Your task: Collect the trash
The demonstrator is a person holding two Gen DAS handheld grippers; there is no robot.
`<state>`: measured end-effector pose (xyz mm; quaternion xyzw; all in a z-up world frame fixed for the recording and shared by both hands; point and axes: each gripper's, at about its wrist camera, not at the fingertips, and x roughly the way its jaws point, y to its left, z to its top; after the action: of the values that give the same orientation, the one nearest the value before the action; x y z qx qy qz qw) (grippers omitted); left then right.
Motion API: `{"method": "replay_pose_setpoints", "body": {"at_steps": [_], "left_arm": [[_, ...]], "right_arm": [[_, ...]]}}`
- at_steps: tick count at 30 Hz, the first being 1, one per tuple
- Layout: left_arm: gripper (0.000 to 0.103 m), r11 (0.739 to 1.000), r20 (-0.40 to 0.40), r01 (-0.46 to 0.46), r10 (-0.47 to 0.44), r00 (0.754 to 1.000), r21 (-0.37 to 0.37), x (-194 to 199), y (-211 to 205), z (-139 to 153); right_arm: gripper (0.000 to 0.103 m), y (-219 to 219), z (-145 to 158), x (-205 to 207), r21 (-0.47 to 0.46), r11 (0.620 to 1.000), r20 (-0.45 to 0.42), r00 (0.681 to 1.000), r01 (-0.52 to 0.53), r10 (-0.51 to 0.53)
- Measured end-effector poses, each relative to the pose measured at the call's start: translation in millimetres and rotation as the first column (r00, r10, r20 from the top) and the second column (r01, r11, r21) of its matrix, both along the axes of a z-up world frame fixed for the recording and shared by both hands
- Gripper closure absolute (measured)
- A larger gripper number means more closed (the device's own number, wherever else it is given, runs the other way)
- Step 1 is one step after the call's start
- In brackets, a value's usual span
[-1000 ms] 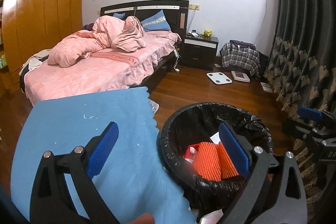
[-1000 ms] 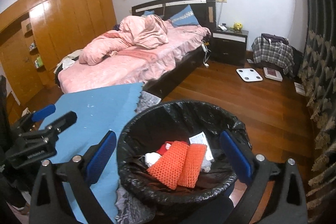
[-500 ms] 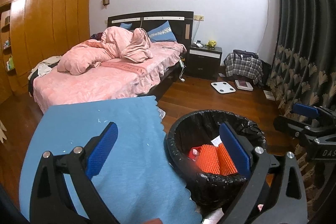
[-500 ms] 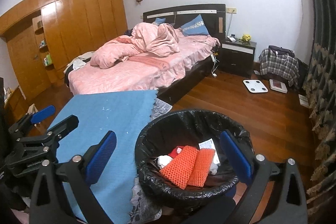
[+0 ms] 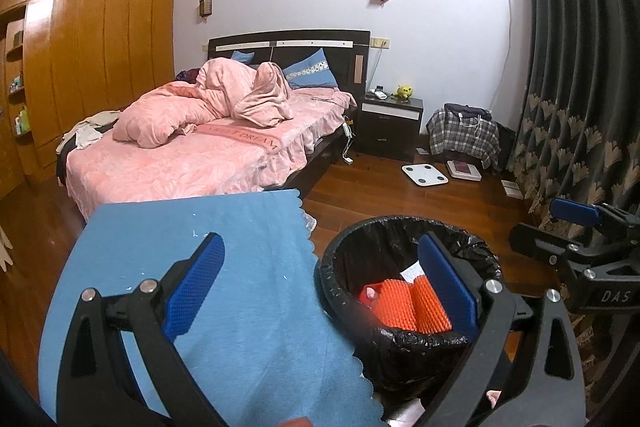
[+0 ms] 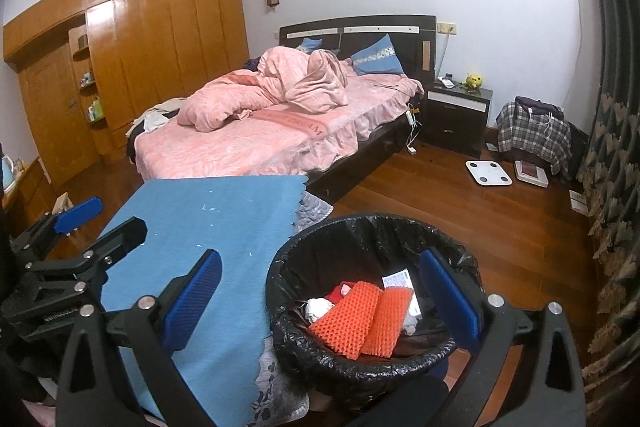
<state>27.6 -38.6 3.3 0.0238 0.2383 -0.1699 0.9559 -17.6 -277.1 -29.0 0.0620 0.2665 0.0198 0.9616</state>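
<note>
A bin with a black liner [image 5: 404, 227] [image 6: 360, 227] stands on the wood floor beside a blue cloth-covered surface [image 5: 240, 267] [image 6: 224, 211]. Inside lie orange foam netting [image 5: 412, 311] [image 6: 360, 319], a red item, a white crumpled scrap [image 6: 318, 307] and a printed paper slip [image 6: 396, 281]. My left gripper [image 5: 320, 287] is open and empty, raised above the cloth's edge and the bin's left rim. My right gripper [image 6: 320, 295] is open and empty above the bin. Each gripper shows in the other's view: the right one [image 5: 576, 223], the left one [image 6: 96, 223].
A bed with pink bedding [image 6: 260, 139] stands behind the blue surface. A dark nightstand [image 6: 456, 111], a white scale [image 6: 488, 173], a plaid-covered pile [image 6: 534, 133] and patterned curtains [image 6: 612, 163] lie further right. A wooden wardrobe [image 6: 152, 59] lines the left wall.
Both grippers have risen and drawn back from the bin, so it looks smaller and lower in both views. Both stay open and empty.
</note>
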Motion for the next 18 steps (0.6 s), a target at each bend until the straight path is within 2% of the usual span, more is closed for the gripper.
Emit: {"method": "replay_pose_setpoints", "body": {"at_steps": [18], "left_arm": [[0.008,1.000,0.000,-0.002,0.002,1.000,-0.001,-0.7,2.2,-0.1]], "right_arm": [[0.006,3.2,2.7,-2.0,-0.012,1.000,0.007,1.000,-0.002,0.002]]}}
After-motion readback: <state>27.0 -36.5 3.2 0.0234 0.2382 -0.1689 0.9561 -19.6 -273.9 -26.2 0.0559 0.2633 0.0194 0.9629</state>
